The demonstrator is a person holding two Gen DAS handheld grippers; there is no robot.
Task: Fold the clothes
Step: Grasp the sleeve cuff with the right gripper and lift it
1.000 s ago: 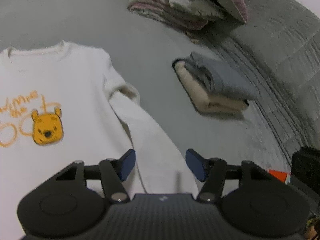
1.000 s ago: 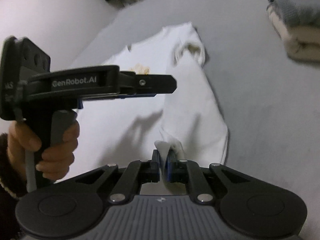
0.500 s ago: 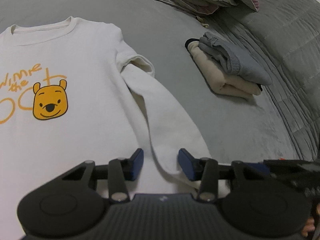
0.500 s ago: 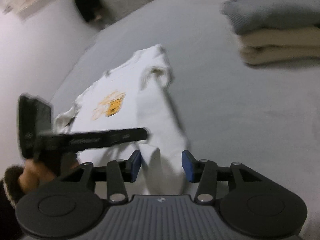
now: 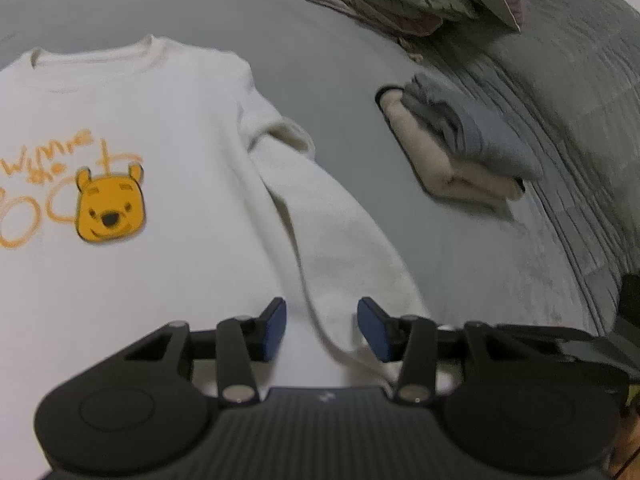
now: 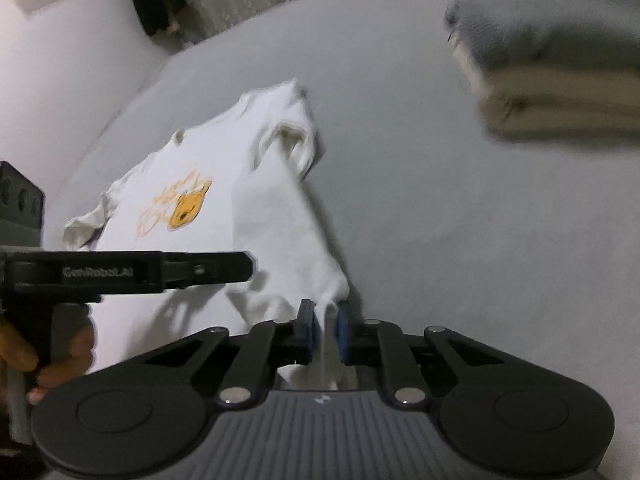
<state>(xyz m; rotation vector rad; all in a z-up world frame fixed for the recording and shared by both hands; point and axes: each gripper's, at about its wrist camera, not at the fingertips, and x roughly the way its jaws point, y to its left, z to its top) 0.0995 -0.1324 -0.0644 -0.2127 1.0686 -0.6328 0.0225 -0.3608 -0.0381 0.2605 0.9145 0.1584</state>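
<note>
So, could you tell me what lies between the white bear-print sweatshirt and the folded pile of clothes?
Only bare grey bed sheet separates the white bear-print sweatshirt from the folded grey-and-cream pile; both wrist views show this.

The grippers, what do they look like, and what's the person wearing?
Both the left gripper and the right gripper are black with ribbed grey bodies, round side housings, silver pivot pins and blue fingertip pads. White lettering marks the left one's side. A dark fuzzy cuff shows.
</note>
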